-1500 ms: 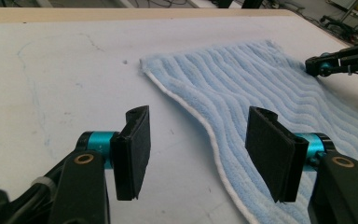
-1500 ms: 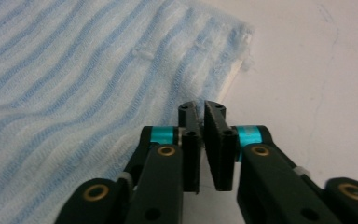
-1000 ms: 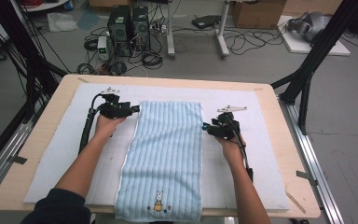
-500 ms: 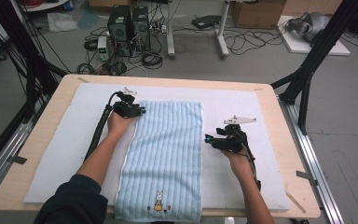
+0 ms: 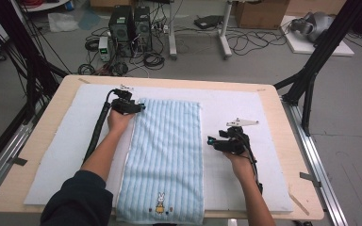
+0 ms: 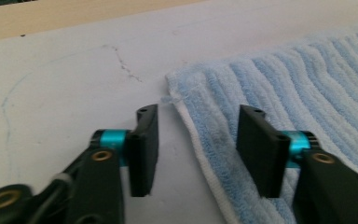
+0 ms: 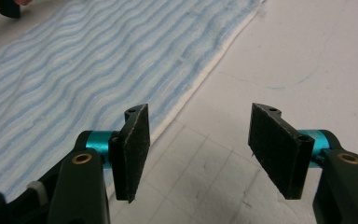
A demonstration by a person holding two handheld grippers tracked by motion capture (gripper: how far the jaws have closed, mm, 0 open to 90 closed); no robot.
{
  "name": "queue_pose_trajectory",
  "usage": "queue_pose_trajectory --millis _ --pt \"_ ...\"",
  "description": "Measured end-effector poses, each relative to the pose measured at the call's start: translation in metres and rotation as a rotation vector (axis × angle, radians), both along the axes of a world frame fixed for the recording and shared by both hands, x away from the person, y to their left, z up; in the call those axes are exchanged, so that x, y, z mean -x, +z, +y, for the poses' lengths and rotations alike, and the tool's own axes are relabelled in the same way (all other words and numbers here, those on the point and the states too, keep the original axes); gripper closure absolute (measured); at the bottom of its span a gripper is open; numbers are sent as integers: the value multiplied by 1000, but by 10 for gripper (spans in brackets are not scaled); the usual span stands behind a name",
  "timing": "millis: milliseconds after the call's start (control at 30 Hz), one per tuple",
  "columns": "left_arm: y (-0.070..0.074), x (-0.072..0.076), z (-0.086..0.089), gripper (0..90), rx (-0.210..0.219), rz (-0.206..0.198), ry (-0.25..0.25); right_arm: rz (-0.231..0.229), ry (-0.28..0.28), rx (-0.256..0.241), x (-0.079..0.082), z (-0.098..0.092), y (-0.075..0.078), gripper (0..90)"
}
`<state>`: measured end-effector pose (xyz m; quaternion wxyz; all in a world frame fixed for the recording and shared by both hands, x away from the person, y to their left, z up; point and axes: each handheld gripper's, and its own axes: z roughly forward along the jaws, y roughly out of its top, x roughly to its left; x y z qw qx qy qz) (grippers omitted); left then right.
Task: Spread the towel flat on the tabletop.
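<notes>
My towel (image 5: 165,155) is pale blue with white stripes and a small rabbit motif; my jaws are black, the mat (image 5: 235,108) white.

Light-blue striped towel (image 5: 165,160), flat, lengthwise on white mat, rabbit motif at near end

Left arm stretched far forward, its left gripper (image 5: 139,107) with jaws apart. Right gripper (image 5: 210,141) held nearer, jaws spread wide, pointing left.

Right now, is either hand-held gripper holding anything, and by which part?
Nothing is held. The left hand-held gripper is open astride the towel edge near its far corner; the right hand-held gripper is open beside it.
</notes>
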<state>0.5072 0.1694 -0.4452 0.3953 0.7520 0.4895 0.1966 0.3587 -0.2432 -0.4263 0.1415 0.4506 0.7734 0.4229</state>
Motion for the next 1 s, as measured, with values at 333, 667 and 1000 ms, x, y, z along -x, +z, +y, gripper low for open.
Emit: queue_pose_trajectory --millis 333,667,1000 --pt "16 27 27 424 77 -28 -33 -5 -45 3 -20 14 -8 626" --pt "14 55 45 447 131 -19 -30 37 -31 184 -48 54 -16 836" --pt "1 68 21 520 128 12 -130 -25 -97 193 -48 48 -12 718"
